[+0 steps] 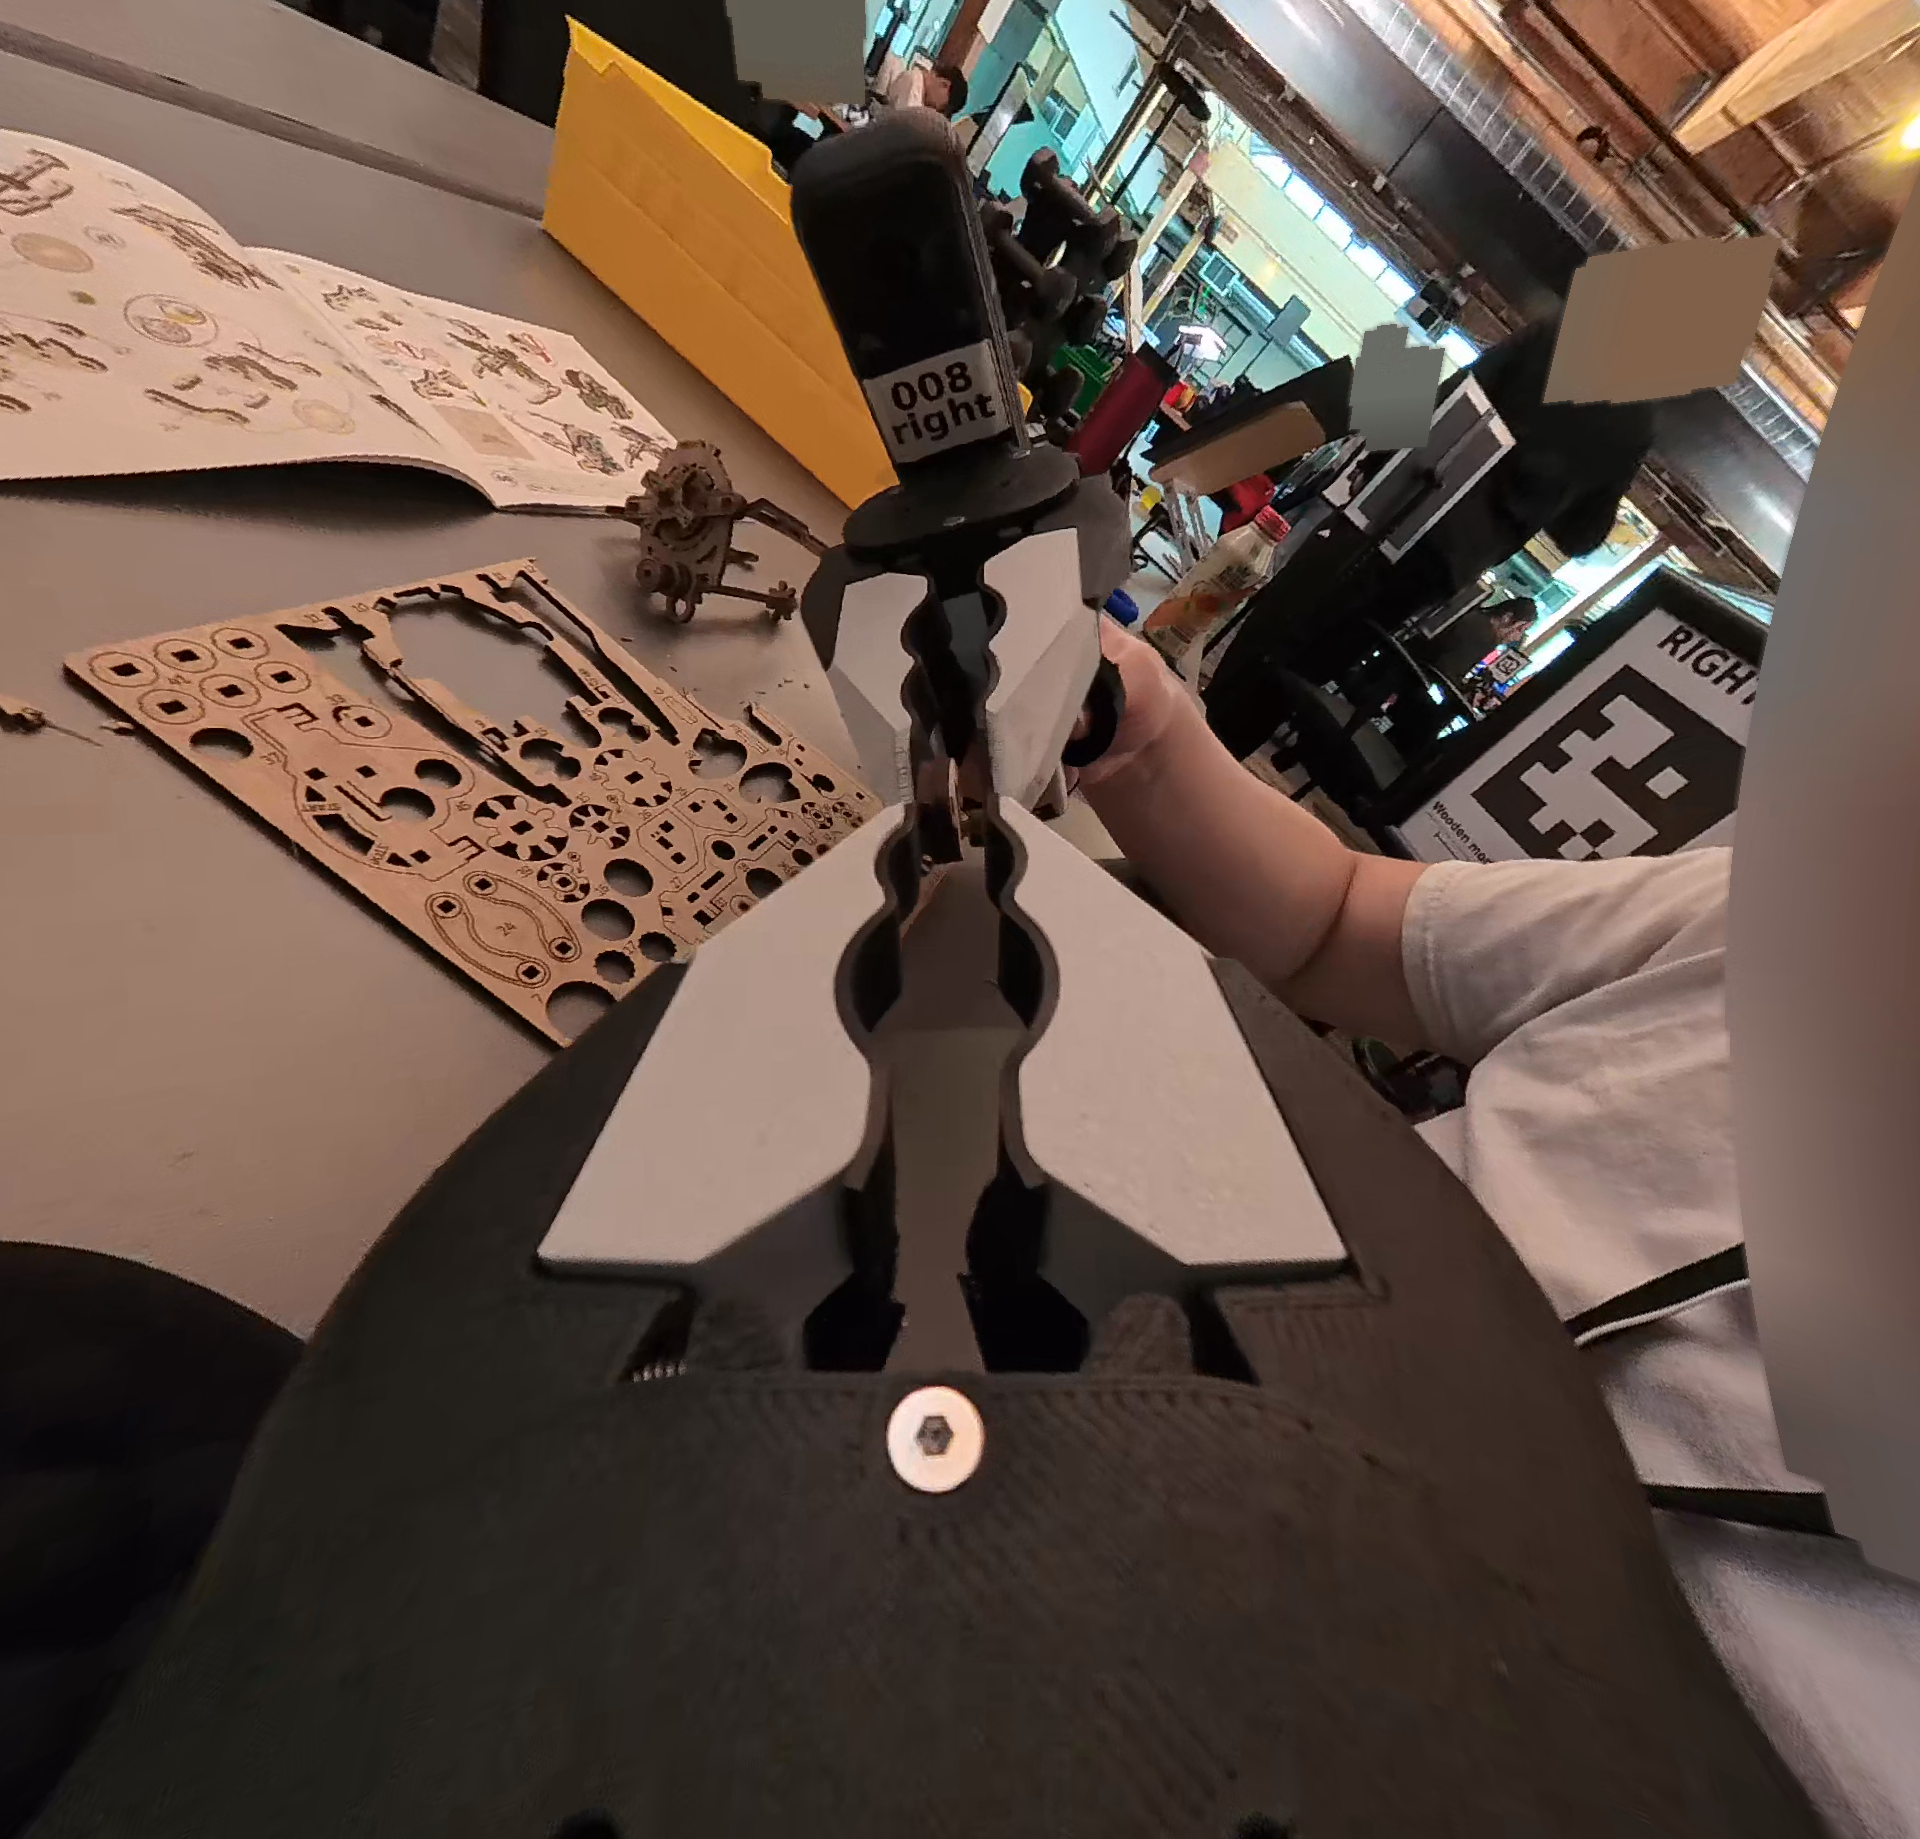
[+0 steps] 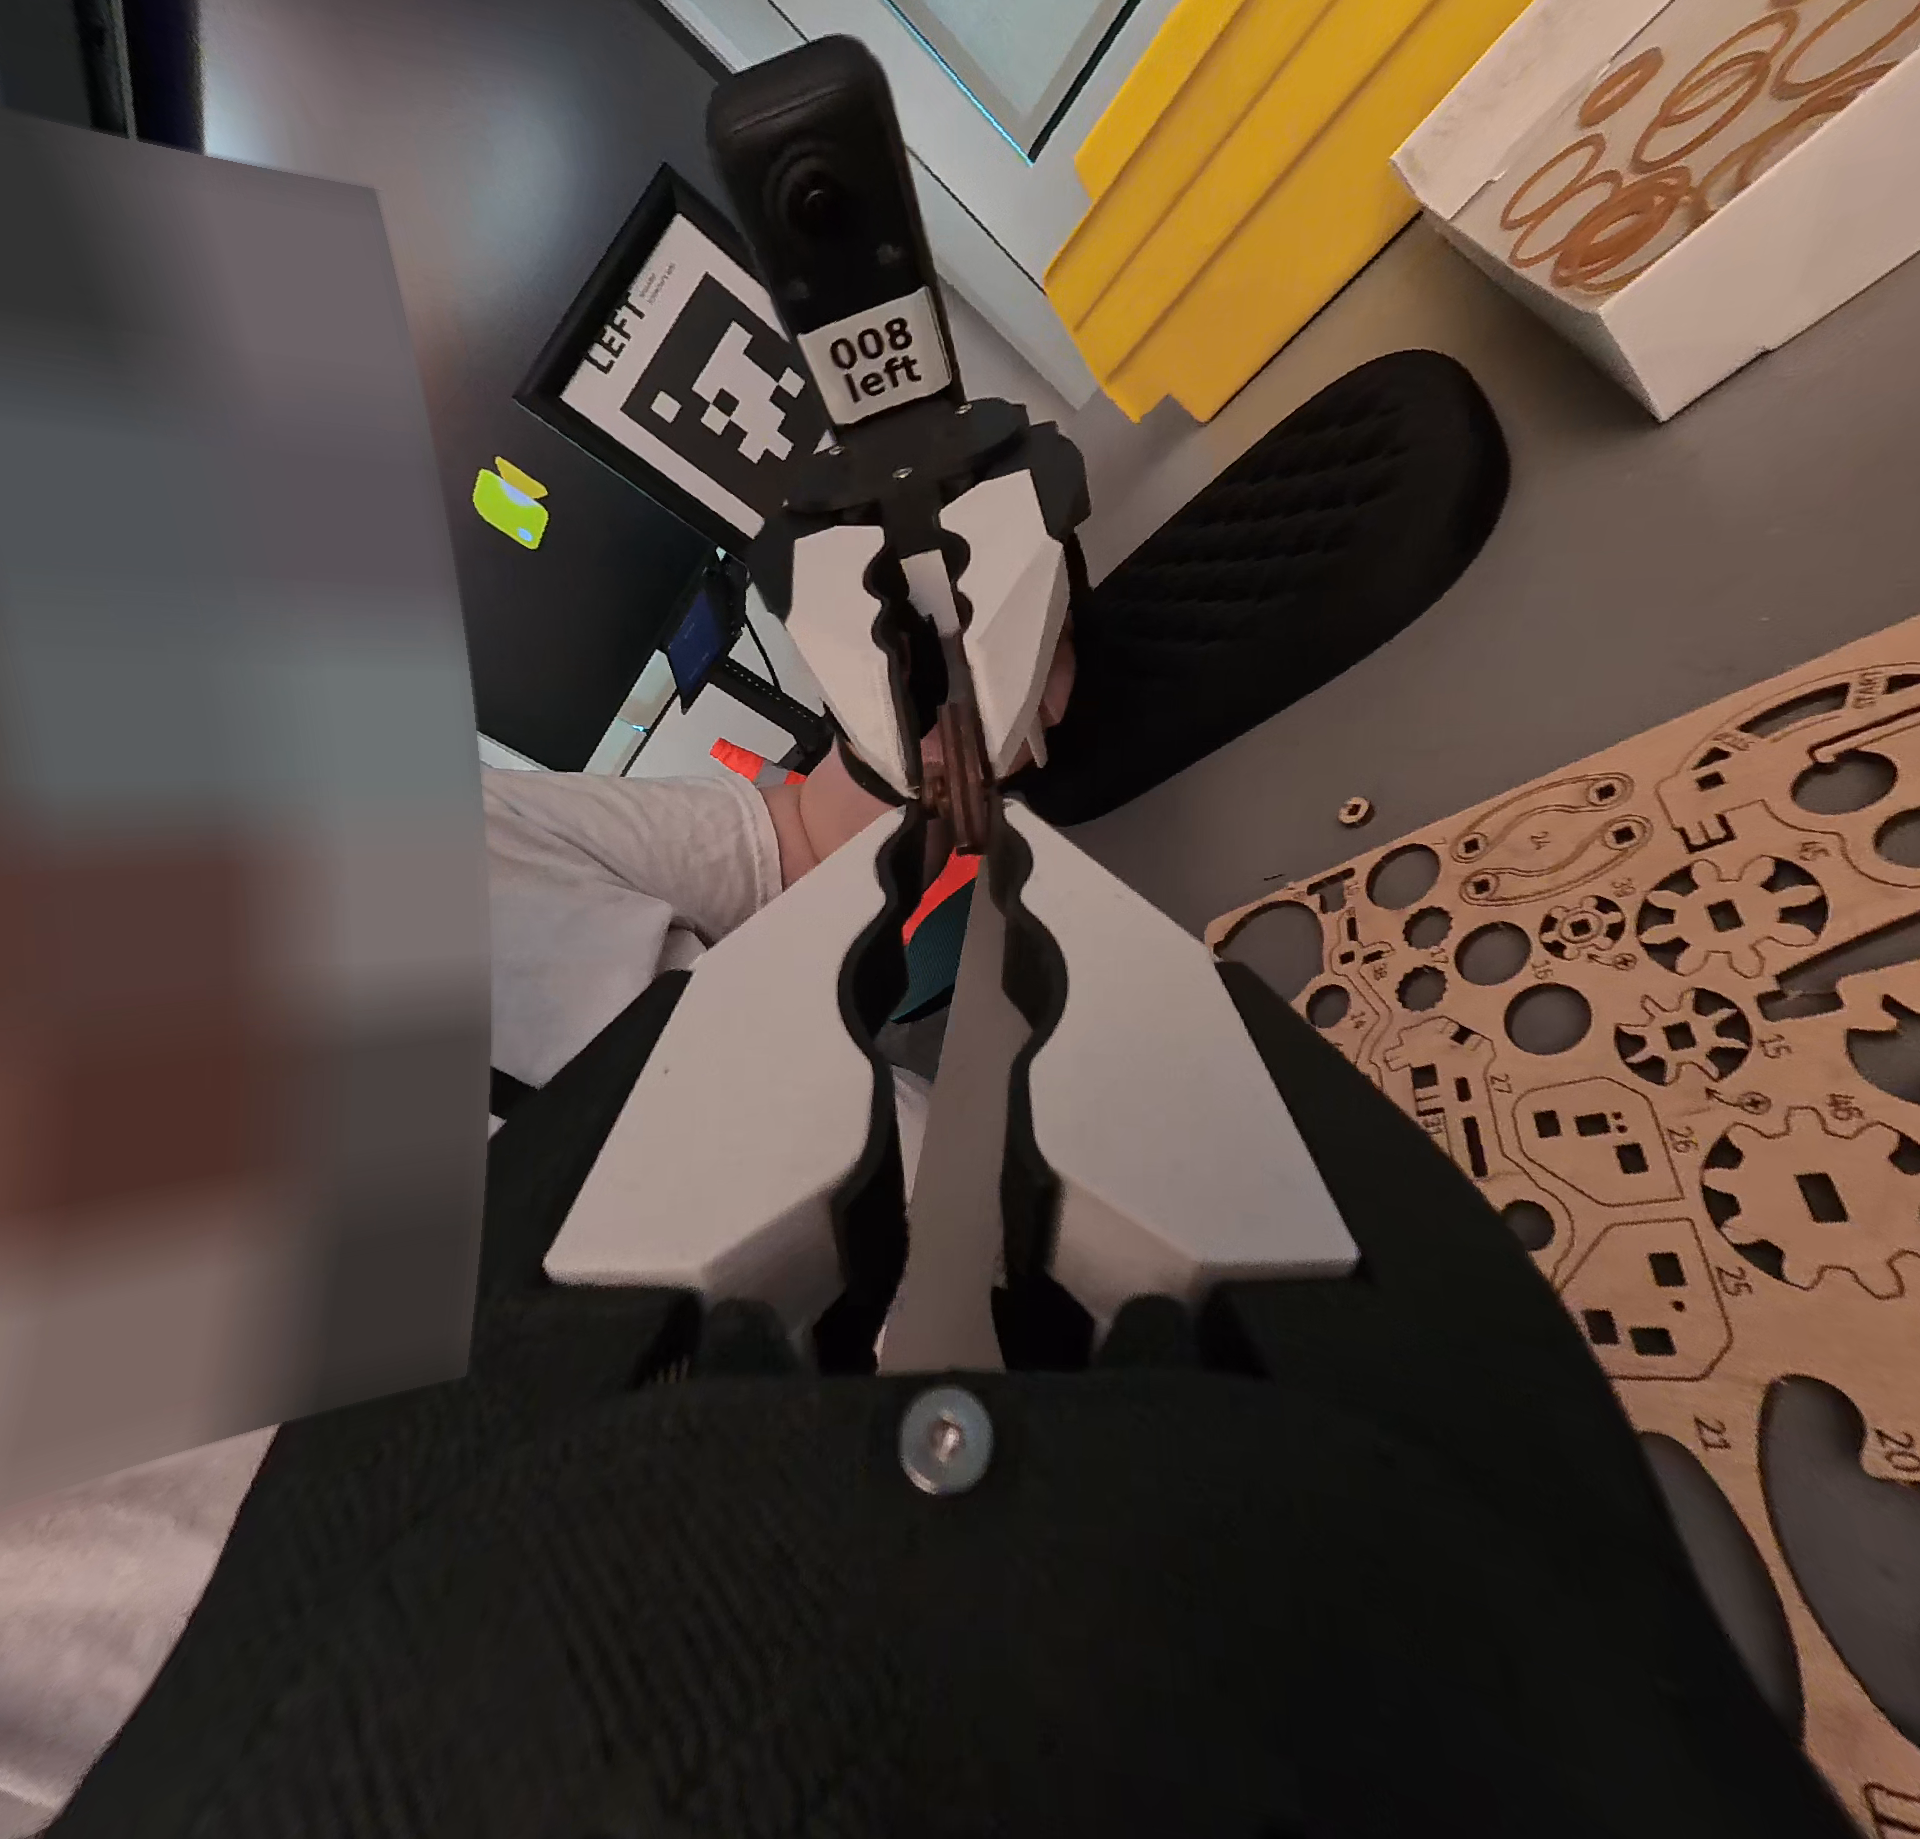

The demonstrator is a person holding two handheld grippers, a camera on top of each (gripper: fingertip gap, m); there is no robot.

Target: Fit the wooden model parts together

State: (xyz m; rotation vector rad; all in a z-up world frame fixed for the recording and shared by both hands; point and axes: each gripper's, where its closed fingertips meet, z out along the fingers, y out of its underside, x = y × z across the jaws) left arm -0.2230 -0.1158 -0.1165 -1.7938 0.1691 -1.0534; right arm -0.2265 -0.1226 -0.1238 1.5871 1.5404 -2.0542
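Left wrist view: the left tongs (image 1: 948, 833) and the right tongs (image 1: 940, 750) meet tip to tip, both closed narrow on a small brown wooden model part (image 1: 943, 802) above the grey counter (image 1: 208, 1062). Right wrist view: the layered part (image 2: 961, 792) sits clamped between both tongs' tips, beside the punched plywood sheet (image 2: 1621, 1114).

The two tongs meet tip to tip, leaving no gap between them. Left of the left tongs (image 1: 951, 833), the sheet (image 1: 468, 802) and model (image 1: 691, 527) crowd the table (image 1: 156, 1062); bin (image 1: 686, 241) blocks beyond.
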